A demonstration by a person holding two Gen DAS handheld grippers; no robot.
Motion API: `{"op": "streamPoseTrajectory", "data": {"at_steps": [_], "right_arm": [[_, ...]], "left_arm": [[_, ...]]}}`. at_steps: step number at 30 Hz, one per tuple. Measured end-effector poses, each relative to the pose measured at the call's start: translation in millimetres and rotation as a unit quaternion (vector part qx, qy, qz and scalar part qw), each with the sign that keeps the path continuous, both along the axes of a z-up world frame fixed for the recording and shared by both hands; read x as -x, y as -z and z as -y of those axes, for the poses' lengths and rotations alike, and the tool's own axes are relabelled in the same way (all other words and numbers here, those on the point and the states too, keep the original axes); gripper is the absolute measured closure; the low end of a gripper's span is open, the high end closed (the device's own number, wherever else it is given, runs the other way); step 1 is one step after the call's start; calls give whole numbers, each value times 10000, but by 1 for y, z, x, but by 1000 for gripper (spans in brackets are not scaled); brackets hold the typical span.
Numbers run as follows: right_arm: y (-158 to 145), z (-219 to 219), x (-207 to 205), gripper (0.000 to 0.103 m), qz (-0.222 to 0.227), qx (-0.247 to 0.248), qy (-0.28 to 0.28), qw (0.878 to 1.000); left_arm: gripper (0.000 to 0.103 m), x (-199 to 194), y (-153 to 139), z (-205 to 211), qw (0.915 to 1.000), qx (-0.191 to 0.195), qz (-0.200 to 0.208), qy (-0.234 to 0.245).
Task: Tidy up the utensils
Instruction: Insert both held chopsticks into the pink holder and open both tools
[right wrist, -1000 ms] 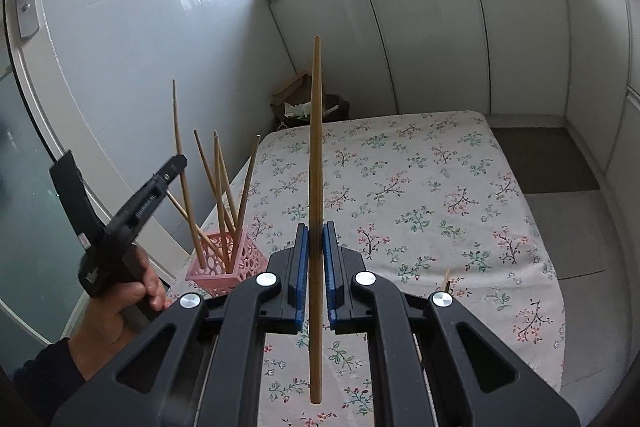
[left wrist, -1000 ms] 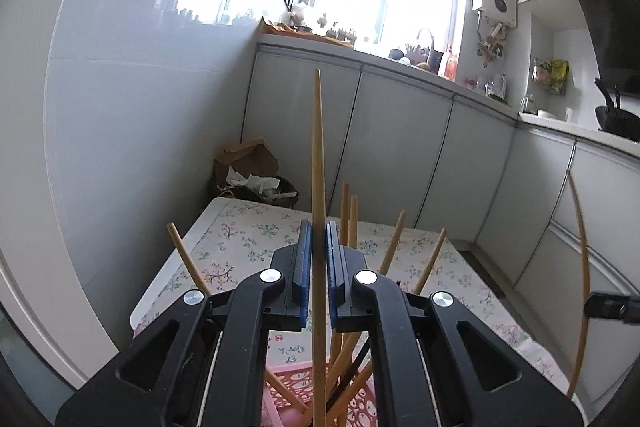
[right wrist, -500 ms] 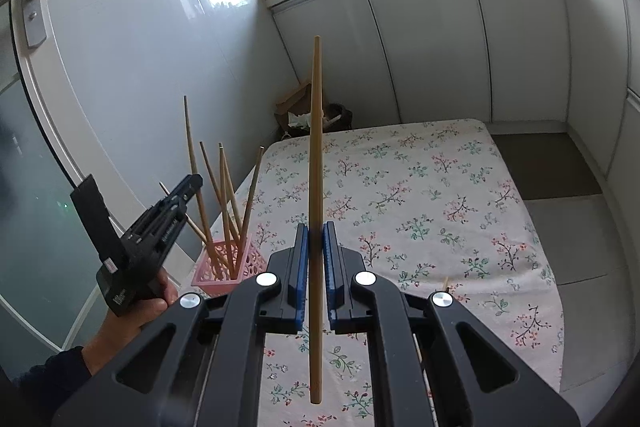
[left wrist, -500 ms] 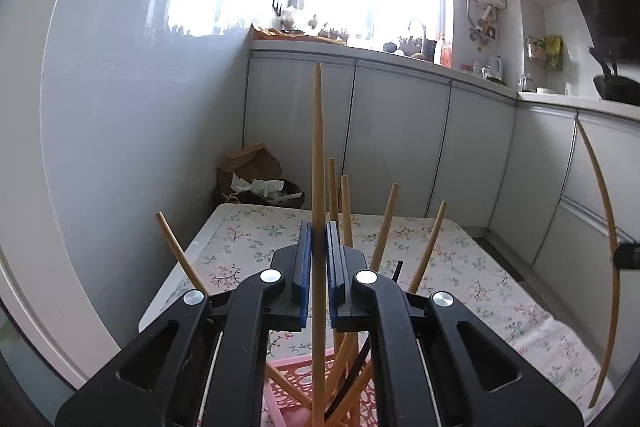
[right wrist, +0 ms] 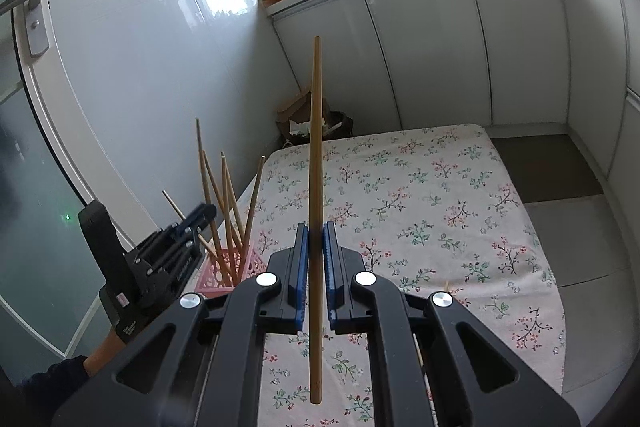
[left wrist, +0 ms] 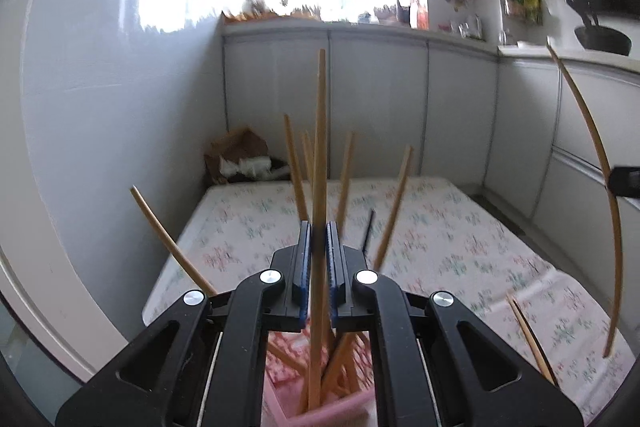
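Left gripper (left wrist: 318,239) clamping tight on one wooden chopstick (left wrist: 319,163), holding it upright right over the pink basket (left wrist: 320,405), lower end dipping down inside the basket among the others. Sitting in that basket already: a loose bunch of chopsticks (left wrist: 345,171) fanning out at different tilts, one leaning far out to the left, plus a thin dark stick poking up just right of the gripper. Picture here getting pretty blurry, so not counting them exactly. Right gripper (right wrist: 316,247) also squeezing shut on its own chopstick (right wrist: 315,155), pointing straight up, bottom end hanging free above the flowered tablecloth (right wrist: 440,195) and not touching anything. Seen from the right side, basket (right wrist: 224,273) standing at the near left corner of the table, close to the edge, sticks leaning every which way, with the left gripper (right wrist: 200,215) hovering just beside and above it. Showing up far right in the left view: the right hand's chopstick (left wrist: 600,195), bent by the lens. Also lying flat on the cloth near the right edge, another couple of chopsticks (left wrist: 528,331), well apart from the basket. Behind the table, a bin with cardboard and paper (right wrist: 308,121) sitting on the floor against the white cabinets (right wrist: 440,47).
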State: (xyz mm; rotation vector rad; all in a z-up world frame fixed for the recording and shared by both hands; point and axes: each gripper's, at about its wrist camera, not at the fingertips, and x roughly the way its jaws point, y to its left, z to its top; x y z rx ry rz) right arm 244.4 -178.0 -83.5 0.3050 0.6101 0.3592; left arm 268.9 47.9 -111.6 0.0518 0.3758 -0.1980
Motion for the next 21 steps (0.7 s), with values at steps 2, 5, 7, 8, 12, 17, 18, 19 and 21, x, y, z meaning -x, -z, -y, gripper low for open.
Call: {"op": "streamPoseTrajectory", "data": {"at_steps": [2,5,7,8,12,17,18,19,21], "right_arm": [[0,1,0,95,10,-16,22,10000],[2,1,-1,95,-2,-7,47,10000],[3,1,0,95,2,-2,55,10000],[3,1,0,95,13,-4,57,10000],[3,-2,1,95,57,-54,52,10000],[9,-11,-2,95,0,-101,8,9999],[10,-14,-2,95,-11,-182,1,9998],[10,-16,-2,95,3,-246,9,9997],[9,-22,-4,95,79,-355,45,9993]], "left_arm": [[95,3,-5,1,10000,4,-68,62],[84,9,-17,-5,9993,298,-146,142],[77,13,-28,-12,9982,553,-202,134],[76,15,-34,-16,9972,694,-233,130],[54,24,-55,-26,9942,962,-482,8],[40,28,-73,-38,9894,1220,-776,-119],[40,27,-74,-41,9880,1287,-839,-157],[40,25,-73,-45,9861,1375,-904,-208],[40,19,-72,-54,9810,1577,-1091,-304]]}}
